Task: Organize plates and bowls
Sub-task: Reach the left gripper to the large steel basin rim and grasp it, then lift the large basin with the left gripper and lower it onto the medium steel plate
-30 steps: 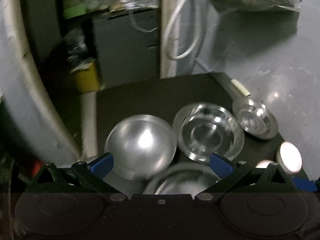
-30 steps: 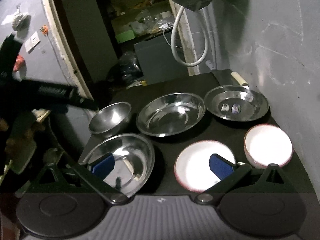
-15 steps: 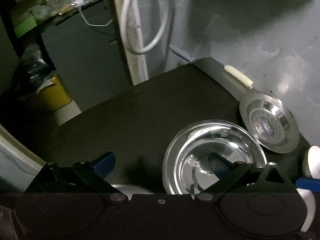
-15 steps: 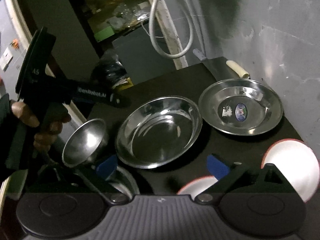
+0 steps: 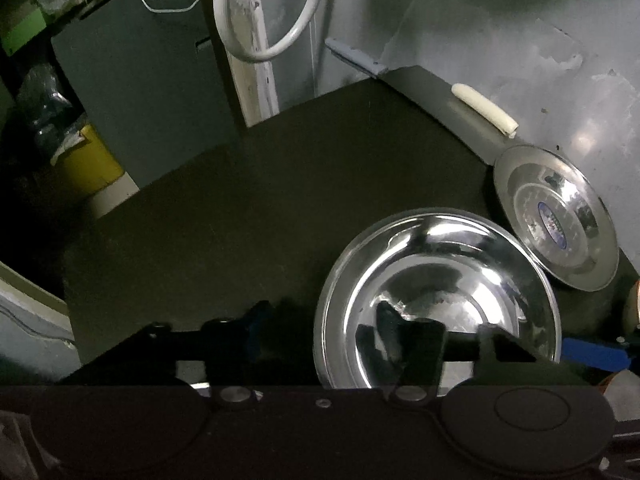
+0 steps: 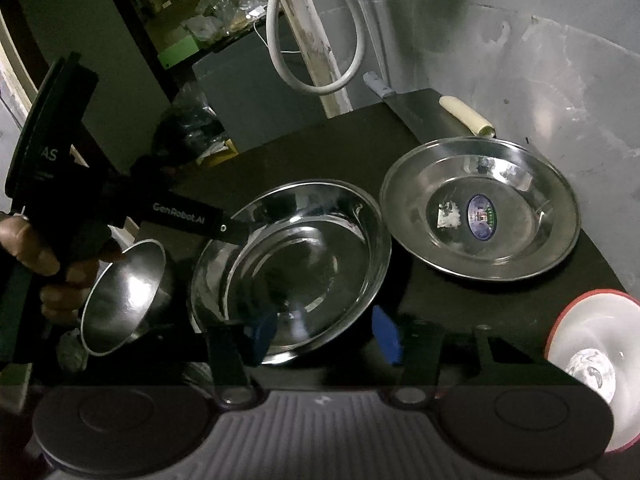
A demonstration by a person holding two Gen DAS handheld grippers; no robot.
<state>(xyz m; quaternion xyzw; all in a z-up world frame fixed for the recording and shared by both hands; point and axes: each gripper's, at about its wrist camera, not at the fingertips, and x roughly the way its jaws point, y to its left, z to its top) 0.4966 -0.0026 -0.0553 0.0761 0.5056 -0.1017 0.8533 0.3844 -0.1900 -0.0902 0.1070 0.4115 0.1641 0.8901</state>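
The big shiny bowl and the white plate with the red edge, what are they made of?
The big bowl looks like polished steel: it mirrors its surroundings. The white plate with its red rim looks glossy, maybe enamel, melamine or ceramic; the pictures don't settle which.

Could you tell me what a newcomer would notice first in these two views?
Probably the small steel bowl, tilted and off the table at the left, with the left gripper beside its rim. Next, the big shiny steel bowl in the middle of the dark table, and the stickered steel plate by the wall to its right.
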